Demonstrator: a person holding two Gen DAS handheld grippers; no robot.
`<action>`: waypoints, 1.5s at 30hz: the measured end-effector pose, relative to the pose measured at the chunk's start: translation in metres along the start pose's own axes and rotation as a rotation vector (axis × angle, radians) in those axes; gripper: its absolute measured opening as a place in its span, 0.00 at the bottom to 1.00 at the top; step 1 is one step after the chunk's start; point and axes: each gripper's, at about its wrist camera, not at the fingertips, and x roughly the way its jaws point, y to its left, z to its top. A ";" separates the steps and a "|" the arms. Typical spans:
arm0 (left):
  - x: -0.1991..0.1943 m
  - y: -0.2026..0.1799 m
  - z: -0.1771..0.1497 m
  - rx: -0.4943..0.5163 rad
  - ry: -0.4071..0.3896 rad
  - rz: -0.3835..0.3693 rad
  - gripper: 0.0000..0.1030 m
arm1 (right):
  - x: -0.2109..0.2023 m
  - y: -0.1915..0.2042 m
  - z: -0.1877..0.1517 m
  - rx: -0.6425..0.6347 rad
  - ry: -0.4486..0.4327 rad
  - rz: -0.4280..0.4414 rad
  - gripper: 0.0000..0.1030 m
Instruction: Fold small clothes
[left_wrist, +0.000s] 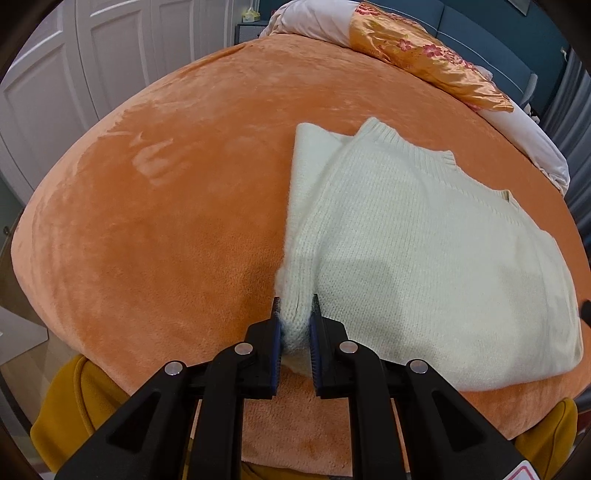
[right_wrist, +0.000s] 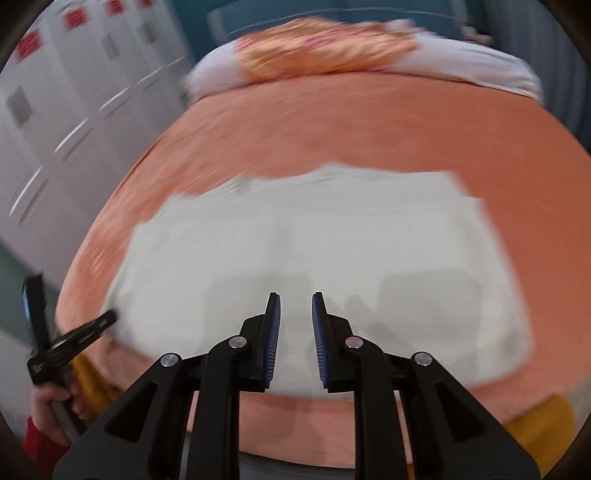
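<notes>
A cream knitted sweater (left_wrist: 406, 240) lies partly folded on the orange plush bed cover (left_wrist: 166, 221). One side is turned over the body, and a strip of sleeve shows along its left edge. My left gripper (left_wrist: 295, 302) is shut on the sweater's near left corner, with knit bunched between its blue pads. In the blurred right wrist view the sweater (right_wrist: 314, 240) spreads wide below my right gripper (right_wrist: 295, 299). That gripper hovers over the sweater's near edge with its jaws opening and nothing between them. The left gripper (right_wrist: 103, 321) shows at the sweater's left edge, held by a hand (right_wrist: 51, 406).
An orange floral satin pillow (left_wrist: 424, 51) and a pale quilt (left_wrist: 524, 136) lie at the head of the bed. White wardrobe doors (left_wrist: 74, 55) stand to the left. Mustard-yellow cloth (left_wrist: 74, 406) sits at the bed's near edge.
</notes>
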 end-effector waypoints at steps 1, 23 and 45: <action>0.000 0.001 0.000 0.001 -0.001 -0.005 0.11 | 0.011 0.015 -0.001 -0.031 0.020 0.013 0.17; -0.025 0.014 0.016 -0.061 -0.040 -0.158 0.59 | 0.103 0.122 0.075 -0.173 0.131 0.119 0.23; 0.004 0.027 0.006 -0.094 0.018 -0.215 0.16 | 0.257 0.216 0.123 -0.347 0.243 0.013 0.06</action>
